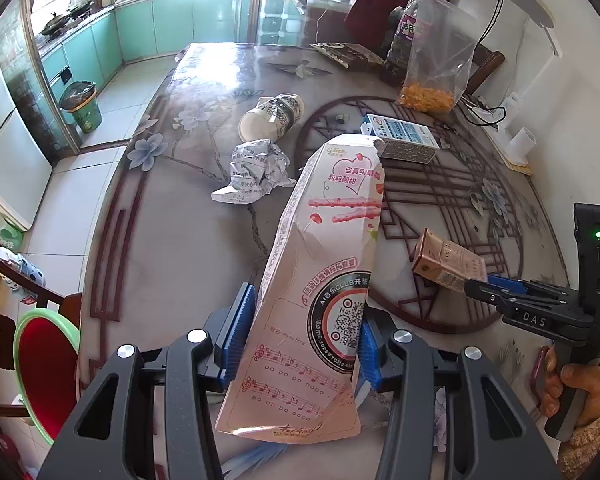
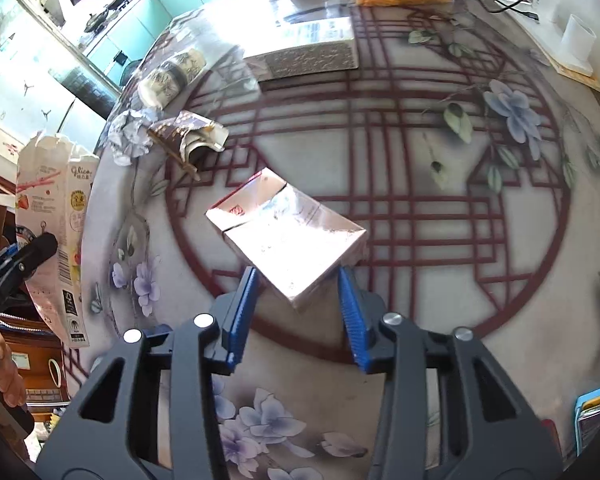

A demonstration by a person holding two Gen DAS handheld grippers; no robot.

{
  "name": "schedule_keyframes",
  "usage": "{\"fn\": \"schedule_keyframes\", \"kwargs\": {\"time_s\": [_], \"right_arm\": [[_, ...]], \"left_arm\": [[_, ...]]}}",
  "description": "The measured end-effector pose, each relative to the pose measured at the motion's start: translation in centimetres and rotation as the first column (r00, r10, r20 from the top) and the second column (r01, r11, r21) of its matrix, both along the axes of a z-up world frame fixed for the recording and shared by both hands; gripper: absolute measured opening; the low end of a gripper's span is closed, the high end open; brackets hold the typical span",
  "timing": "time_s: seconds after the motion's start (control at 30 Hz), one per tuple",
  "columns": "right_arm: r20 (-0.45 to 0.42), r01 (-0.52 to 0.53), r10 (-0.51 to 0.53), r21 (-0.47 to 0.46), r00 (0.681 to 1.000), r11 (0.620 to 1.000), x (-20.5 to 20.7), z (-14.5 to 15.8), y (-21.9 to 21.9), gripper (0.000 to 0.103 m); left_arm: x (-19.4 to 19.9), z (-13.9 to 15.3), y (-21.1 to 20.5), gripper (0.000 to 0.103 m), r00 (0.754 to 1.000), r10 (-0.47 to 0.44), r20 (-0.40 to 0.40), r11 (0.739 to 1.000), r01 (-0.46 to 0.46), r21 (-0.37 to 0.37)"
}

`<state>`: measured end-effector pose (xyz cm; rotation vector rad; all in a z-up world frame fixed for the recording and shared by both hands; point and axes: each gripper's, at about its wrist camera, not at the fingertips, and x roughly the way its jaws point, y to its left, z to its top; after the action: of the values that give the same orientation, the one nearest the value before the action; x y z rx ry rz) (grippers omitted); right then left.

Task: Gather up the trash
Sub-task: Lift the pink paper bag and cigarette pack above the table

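My left gripper (image 1: 306, 312) is shut on a tall pink snack box (image 1: 328, 260), torn open at the top and held upright above the table; the same box (image 2: 56, 216) shows at the left of the right wrist view. My right gripper (image 2: 298, 276) has its blue pads against both sides of a small brownish cigarette-style pack (image 2: 292, 240), shut on it. In the left wrist view that pack (image 1: 448, 266) sits at the tip of the right gripper (image 1: 476, 286), slightly above the table. A crumpled paper ball (image 1: 258, 174) and a tipped paper cup (image 1: 270, 116) lie further out.
The patterned table (image 1: 180, 260) also holds a blue-and-white carton (image 1: 400, 136), a torn brown wrapper (image 2: 192, 136), a plastic bag of orange snacks (image 1: 432, 80) and a white cup (image 2: 576, 44). A green bin (image 1: 82, 106) stands on the kitchen floor. A red chair (image 1: 44, 368) is at the left.
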<state>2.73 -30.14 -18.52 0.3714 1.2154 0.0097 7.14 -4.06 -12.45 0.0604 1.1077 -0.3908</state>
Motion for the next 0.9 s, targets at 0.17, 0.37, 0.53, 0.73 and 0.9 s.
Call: {"fn": "schedule_keyframes", "kwargs": {"time_s": [0.17, 0.37, 0.53, 0.73, 0.9], "right_arm": [[0.002, 0.037, -0.037, 0.011, 0.999, 0.999, -0.3, -0.1, -0.2, 0.062], [-0.016, 0.024, -0.025, -0.02, 1.0, 1.0, 0.2, -0.6, -0.8, 0.077], [-0.055, -0.055, 0.05, -0.098, 0.997, 0.994, 1.4, -1.8, 0.8, 0.08], [-0.103, -0.06, 0.047, -0.124, 0.994, 0.991, 1.7, -3.0, 2.1, 0.048], [-0.086, -0.004, -0.005, -0.1, 0.996, 0.995, 1.1, -2.6, 2.2, 0.038]], "left_arm": [[0.0, 0.0, 1.3, 0.044, 1.0, 0.011, 0.0, 1.0, -0.011, -0.005], [0.1, -0.3, 3.5, 0.044, 1.0, 0.028, -0.01, 1.0, -0.028, -0.003], [0.1, -0.7, 4.9, 0.044, 0.999, 0.045, -0.021, 0.999, -0.045, -0.003], [0.2, -0.8, 5.7, 0.044, 0.999, 0.046, -0.025, 0.999, -0.046, -0.004], [0.4, -1.0, 6.0, 0.044, 0.999, 0.028, -0.027, 1.0, -0.028, -0.012]]}}
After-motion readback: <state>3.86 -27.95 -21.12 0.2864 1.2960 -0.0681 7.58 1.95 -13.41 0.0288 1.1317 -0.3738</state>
